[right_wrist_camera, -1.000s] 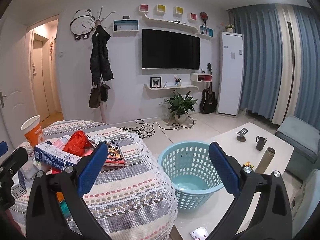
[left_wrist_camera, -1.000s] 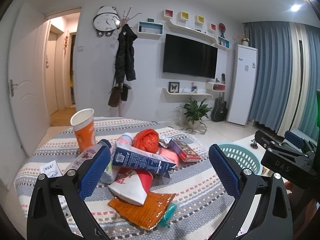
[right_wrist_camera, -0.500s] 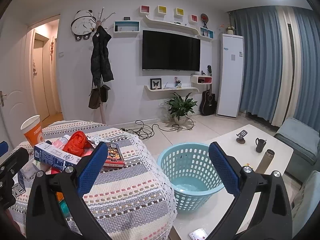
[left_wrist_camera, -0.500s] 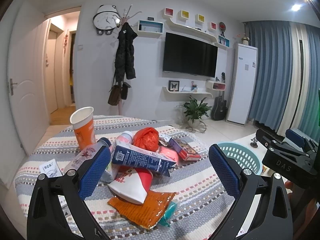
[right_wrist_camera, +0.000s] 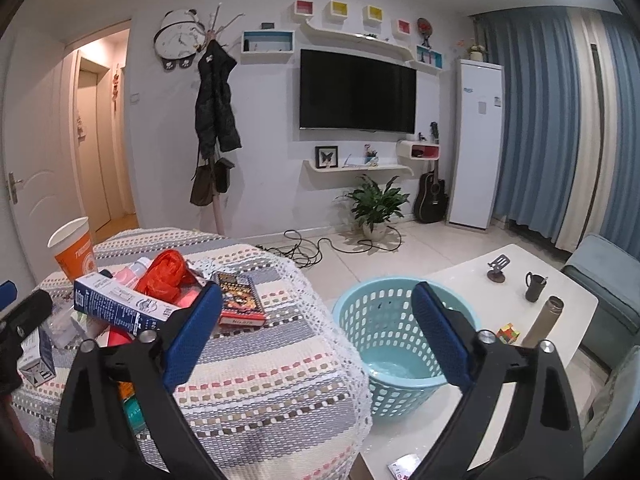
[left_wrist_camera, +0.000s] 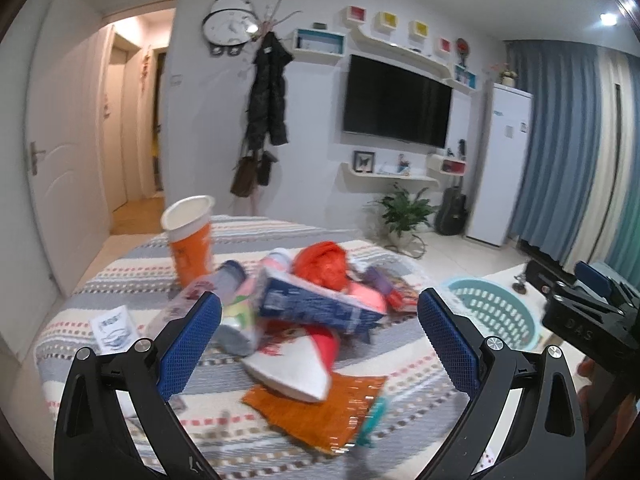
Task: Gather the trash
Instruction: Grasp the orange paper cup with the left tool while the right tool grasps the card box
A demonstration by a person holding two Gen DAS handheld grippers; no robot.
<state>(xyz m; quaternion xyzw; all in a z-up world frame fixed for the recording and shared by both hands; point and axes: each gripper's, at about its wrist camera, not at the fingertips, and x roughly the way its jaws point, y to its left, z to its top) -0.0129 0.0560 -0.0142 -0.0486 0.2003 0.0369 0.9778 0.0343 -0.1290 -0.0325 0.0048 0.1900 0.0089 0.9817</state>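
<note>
A heap of trash lies on the striped tablecloth (left_wrist_camera: 404, 364): an orange paper cup (left_wrist_camera: 188, 240), a blue-and-white carton (left_wrist_camera: 316, 308), a red plastic bag (left_wrist_camera: 324, 264), a white-and-red pouch (left_wrist_camera: 296, 364) and an orange wrapper (left_wrist_camera: 316, 408). My left gripper (left_wrist_camera: 319, 312) hovers open just short of the heap, with nothing between its blue pads. My right gripper (right_wrist_camera: 316, 300) hangs to the right of the heap, between the table's corner and the teal basket (right_wrist_camera: 384, 282). Its jaws are closing slightly and hold nothing. The carton (right_wrist_camera: 120, 306) and the red bag (right_wrist_camera: 166, 276) lie to its left.
A red flat packet (right_wrist_camera: 240, 300) lies near the cloth's right edge. A small paper slip (left_wrist_camera: 114, 326) lies left of the heap. The white low table (right_wrist_camera: 460, 276) beside the basket carries a mug (right_wrist_camera: 534, 286), a flask (right_wrist_camera: 546, 320) and a colour cube (right_wrist_camera: 508, 332). Cables trail on the floor.
My left gripper has shifted, so the heap sits further right in its blurred view. The right gripper's jaws have narrowed a little; its view is otherwise the same.
</note>
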